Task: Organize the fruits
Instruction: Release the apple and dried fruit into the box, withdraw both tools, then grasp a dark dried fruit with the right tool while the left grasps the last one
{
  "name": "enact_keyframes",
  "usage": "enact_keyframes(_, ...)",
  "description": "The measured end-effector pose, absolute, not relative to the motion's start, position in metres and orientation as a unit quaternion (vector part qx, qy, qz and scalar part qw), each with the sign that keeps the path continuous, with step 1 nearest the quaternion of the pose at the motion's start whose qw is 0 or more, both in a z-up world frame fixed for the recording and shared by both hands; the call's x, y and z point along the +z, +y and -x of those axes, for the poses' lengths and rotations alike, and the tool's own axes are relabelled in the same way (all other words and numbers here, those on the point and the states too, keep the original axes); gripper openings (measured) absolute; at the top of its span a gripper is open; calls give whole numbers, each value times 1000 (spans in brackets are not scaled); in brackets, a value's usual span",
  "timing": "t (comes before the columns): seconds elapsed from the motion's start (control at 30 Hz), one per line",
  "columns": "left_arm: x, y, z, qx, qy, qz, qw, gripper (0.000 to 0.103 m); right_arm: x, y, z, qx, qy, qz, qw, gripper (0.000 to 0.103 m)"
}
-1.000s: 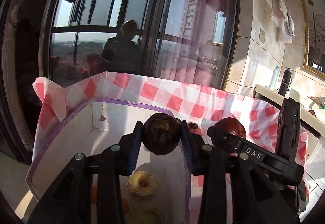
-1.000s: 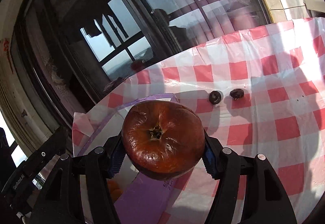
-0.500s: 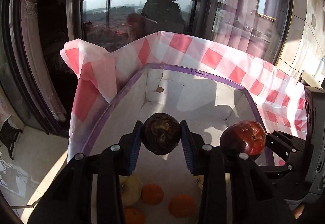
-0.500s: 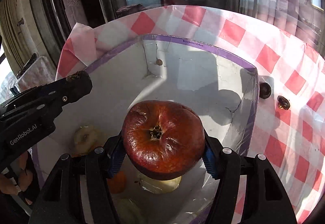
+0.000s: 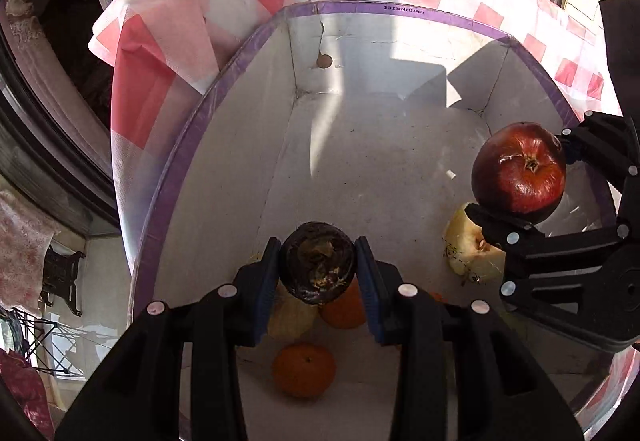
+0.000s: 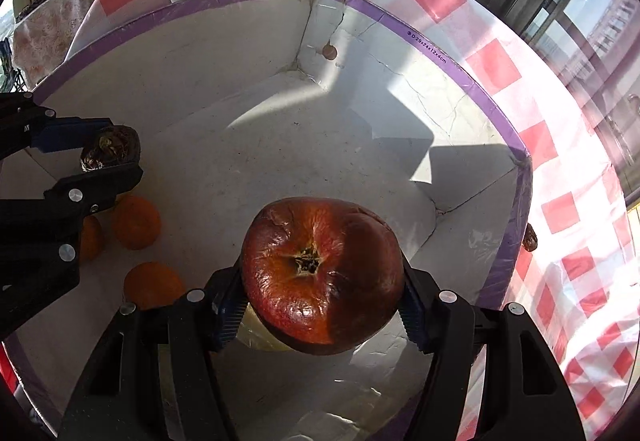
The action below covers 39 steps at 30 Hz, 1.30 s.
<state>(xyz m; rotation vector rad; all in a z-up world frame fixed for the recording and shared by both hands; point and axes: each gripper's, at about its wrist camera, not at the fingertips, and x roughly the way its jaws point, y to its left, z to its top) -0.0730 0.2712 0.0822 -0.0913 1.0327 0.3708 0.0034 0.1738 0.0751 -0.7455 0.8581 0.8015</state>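
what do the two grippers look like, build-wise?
Both alike: matte black plastic frames with two fingers, blue ribbed pads on the inner faces, round silver screw heads along the arms. Left gripper; right gripper. White lettering on the left gripper's body, mostly cut off. No cables or sleeves visible.

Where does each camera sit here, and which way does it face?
Left wrist: on the left tool, facing down into the box; its own fingers clamp a dark fruit, the right tool at its right.
Right wrist: on the right tool, facing down into the box; its fingers clamp an apple, the left tool at its left.
Shared: box, oranges, both held fruits.
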Motion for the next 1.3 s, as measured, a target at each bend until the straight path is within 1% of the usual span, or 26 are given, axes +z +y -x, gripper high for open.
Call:
enact_keyframes(0.2,80,274,64,161,510,49,843,38,73,177,-8,365,399,362,760,64)
enact_keyframes(0.27,78,275,62,164,513,51,841,38,76,173,-11,368,403,351,761,65)
enact_keyframes(0.33,78,276,64,156,517,59,840,38,79,167,-17,378,406,316,770,68)
enact_keyframes(0.37,78,278,64,154,517,64,839,43,80,165,-19,378,407,306,773,69)
enact_keyframes(0.4,78,280,65,151,517,75,840,51,81,164,-19,380,405,302,775,70)
enact_keyframes(0.43,80,282,66,148,515,86,840,57,82,164,-18,385,402,299,775,71)
enact_keyframes(0.47,82,283,69,146,512,95,841,72,83,163,-17,390,400,294,776,73)
enact_keyframes(0.5,85,284,70,141,507,102,844,77,85,162,-17,391,398,287,779,77)
enact_keyframes(0.53,85,283,71,137,505,108,845,78,87,161,-18,389,398,280,782,80)
enact_keyframes(0.67,84,280,71,146,501,111,846,81,90,154,-16,392,381,258,797,80)
enact_keyframes(0.73,87,281,73,134,487,126,854,87,93,150,-10,384,358,255,812,81)
enact_keyframes(0.77,88,281,76,130,474,135,861,90,95,147,-6,377,342,255,822,82)
enact_keyframes(0.8,91,281,79,131,458,139,868,91,96,143,-2,369,328,251,832,87)
enact_keyframes(0.87,98,278,88,142,418,137,887,91,100,132,3,367,315,226,846,87)
enact_keyframes(0.93,109,271,99,169,362,122,908,101,106,119,8,369,301,190,859,87)
enact_keyframes(1.07,138,245,124,191,255,79,945,101,121,70,22,366,259,94,889,87)
enact_keyframes(1.13,150,225,131,197,220,34,955,101,121,36,26,361,244,35,899,87)
enact_keyframes(1.23,159,190,139,205,182,-36,961,101,108,-13,29,338,237,-30,910,88)
enact_keyframes(1.3,164,162,148,173,147,-56,972,101,92,-47,27,306,240,-61,919,88)
